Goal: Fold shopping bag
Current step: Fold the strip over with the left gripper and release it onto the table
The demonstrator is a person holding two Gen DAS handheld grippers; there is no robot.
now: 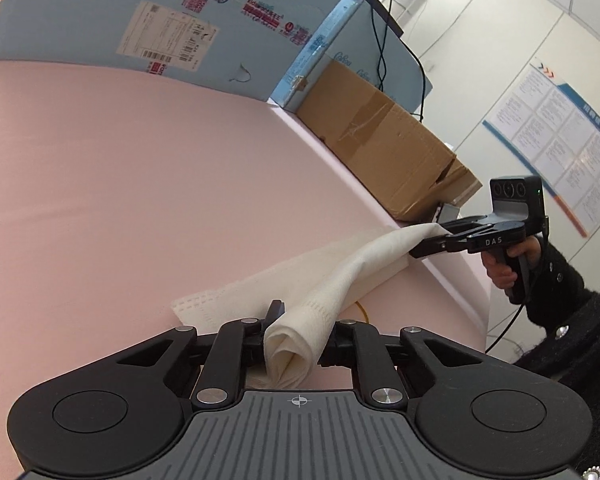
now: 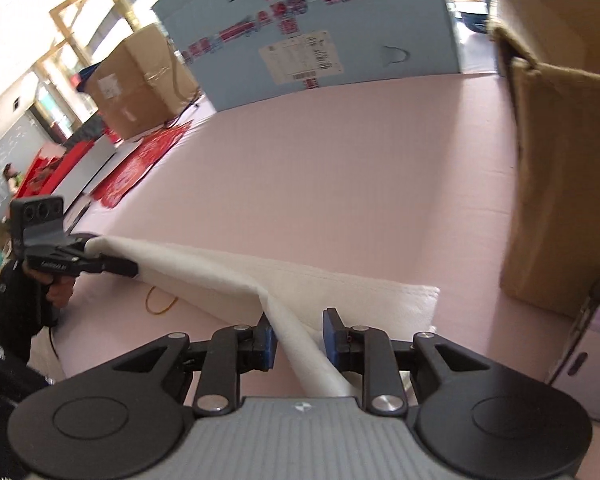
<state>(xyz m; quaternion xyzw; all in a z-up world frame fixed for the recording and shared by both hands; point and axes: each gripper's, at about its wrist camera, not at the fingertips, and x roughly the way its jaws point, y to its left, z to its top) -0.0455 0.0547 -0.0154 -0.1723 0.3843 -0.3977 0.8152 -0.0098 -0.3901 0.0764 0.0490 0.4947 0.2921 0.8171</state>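
we hold the white shopping bag (image 1: 340, 276) stretched between both tools, low over the pink table (image 1: 140, 184). our left gripper (image 1: 296, 332) points forward with its jaws pinched on a rolled end of the bag. our right gripper (image 1: 428, 246), held level in our right hand (image 1: 504, 264) at the table's edge, has its jaws closed on the other end. a brown cardboard box (image 1: 388, 140) stands near it.
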